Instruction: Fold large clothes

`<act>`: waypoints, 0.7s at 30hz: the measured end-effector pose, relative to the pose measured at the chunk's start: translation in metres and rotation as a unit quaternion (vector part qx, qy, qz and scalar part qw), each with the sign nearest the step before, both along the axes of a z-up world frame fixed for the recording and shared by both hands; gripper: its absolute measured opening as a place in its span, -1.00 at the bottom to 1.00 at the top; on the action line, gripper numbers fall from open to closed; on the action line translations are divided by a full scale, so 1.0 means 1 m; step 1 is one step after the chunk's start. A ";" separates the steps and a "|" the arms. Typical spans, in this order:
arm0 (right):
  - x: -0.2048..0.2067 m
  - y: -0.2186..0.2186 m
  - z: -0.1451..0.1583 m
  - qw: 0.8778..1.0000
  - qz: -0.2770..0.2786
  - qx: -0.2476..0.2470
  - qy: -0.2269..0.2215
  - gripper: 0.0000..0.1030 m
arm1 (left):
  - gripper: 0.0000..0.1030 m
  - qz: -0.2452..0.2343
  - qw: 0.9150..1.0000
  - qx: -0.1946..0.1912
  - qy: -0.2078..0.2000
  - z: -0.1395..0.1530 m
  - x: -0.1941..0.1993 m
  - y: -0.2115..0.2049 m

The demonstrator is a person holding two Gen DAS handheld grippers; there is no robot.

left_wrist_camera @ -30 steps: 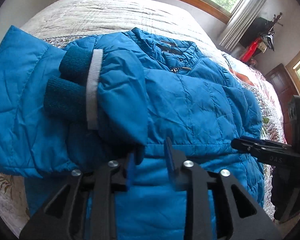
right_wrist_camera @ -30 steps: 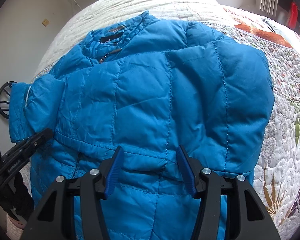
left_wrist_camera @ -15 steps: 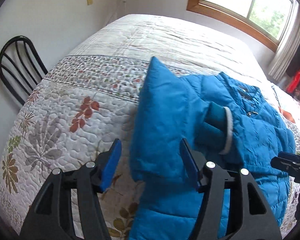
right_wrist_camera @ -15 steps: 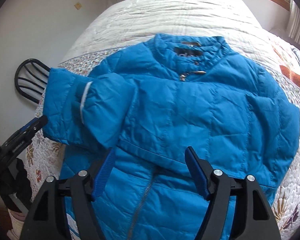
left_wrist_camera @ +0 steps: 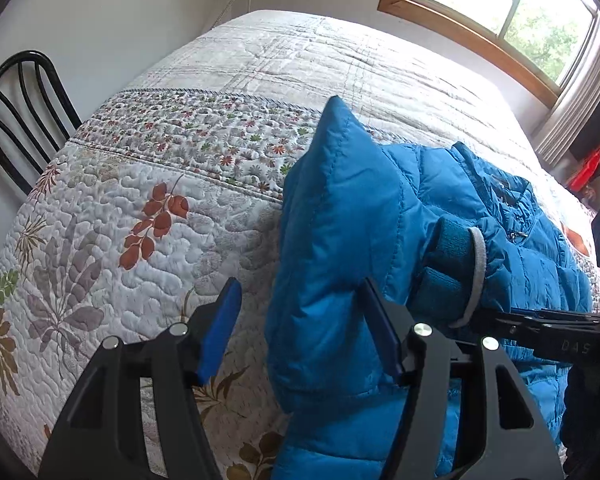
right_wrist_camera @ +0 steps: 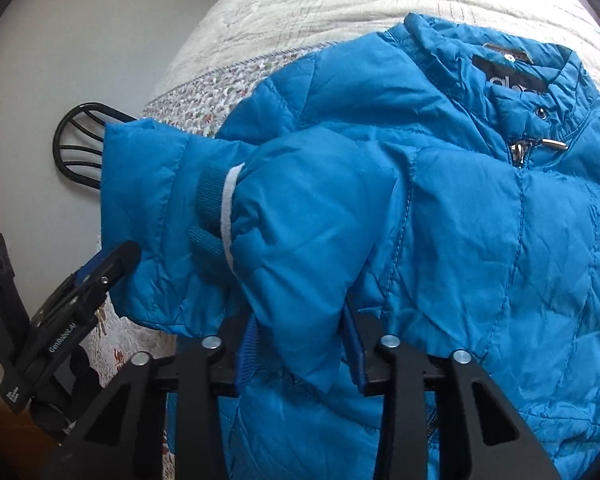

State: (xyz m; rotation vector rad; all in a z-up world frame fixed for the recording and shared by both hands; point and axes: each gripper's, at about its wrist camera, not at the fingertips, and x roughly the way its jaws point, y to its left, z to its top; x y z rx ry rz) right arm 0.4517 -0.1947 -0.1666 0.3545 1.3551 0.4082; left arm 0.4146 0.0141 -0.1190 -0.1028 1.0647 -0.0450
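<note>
The blue jacket (right_wrist_camera: 440, 208) lay face up on the quilted bed (left_wrist_camera: 148, 184). The right gripper (right_wrist_camera: 300, 348) — half a second earlier spread above the hem — had just been closing and now pinched the folded sleeve (right_wrist_camera: 296, 240). The left gripper (left_wrist_camera: 300, 332) stood open around the sleeve's outer fold, as before, not pressing it.
</note>
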 end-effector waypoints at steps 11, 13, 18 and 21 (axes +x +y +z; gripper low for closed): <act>-0.044 -0.081 0.053 0.998 -0.035 -0.015 -0.052 -0.58 | 0.17 -0.062 0.998 -0.027 -0.016 0.017 -0.012 -0.062; -0.052 -0.107 0.060 0.997 -0.053 -0.018 -0.057 -0.58 | 0.17 -0.075 0.997 -0.029 -0.018 0.018 -0.013 -0.077; -0.068 -0.164 0.055 0.994 -0.103 0.006 -0.043 -0.59 | 0.17 -0.097 0.995 -0.019 -0.010 0.006 -0.011 -0.109; -0.074 -0.192 0.041 0.991 -0.129 0.013 -0.036 -0.59 | 0.17 -0.102 0.995 -0.007 -0.001 -0.008 -0.007 -0.121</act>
